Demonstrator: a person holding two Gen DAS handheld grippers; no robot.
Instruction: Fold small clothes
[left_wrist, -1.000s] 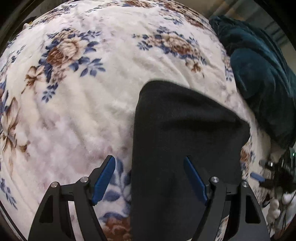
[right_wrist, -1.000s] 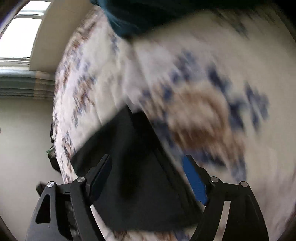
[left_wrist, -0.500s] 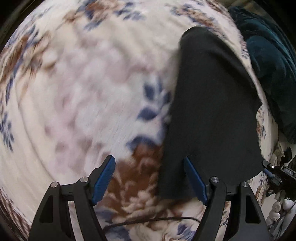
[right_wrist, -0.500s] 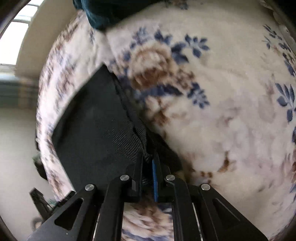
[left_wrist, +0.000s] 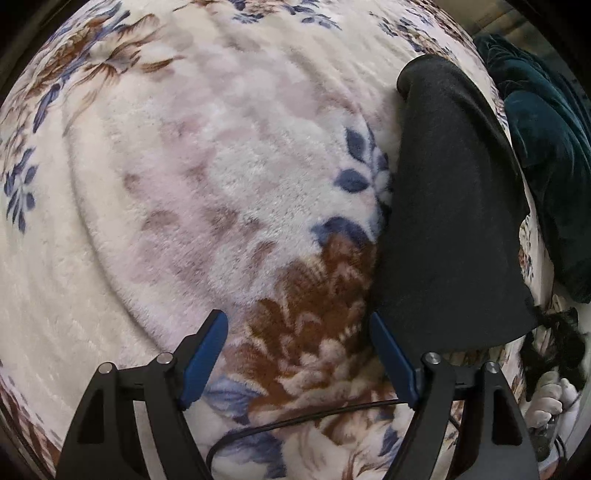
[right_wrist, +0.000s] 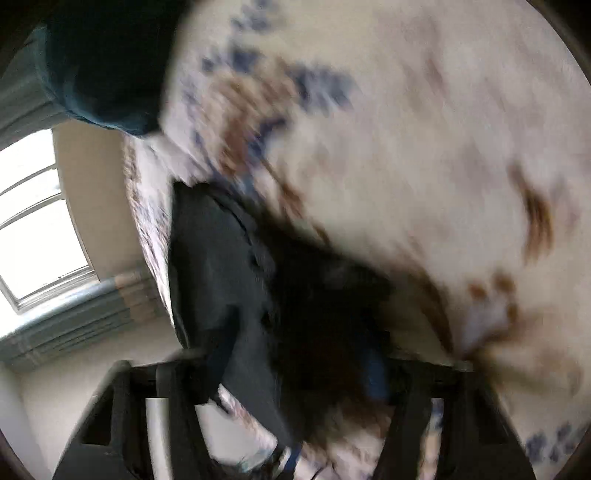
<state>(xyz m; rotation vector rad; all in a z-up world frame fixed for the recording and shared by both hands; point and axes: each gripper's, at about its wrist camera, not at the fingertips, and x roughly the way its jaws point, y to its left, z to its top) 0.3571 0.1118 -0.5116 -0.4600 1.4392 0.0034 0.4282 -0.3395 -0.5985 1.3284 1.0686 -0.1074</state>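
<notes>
Floral blanket (left_wrist: 221, 184) is bare from 9 to 12 o'clock. Black garment (left_wrist: 450, 221) lies at 2 o'clock. Left gripper (left_wrist: 299, 354) points steeply down, jaws opening, empty. Right gripper (right_wrist: 295, 365) clamps the garment's edge.

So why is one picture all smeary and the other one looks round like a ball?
Right wrist view: motion blur smears the flowered blanket and the black garment; the window glares white. Left wrist view: sharp, though the fisheye lens bulges the blanket and darkens the corners; the black garment shows crisp edges.
</notes>
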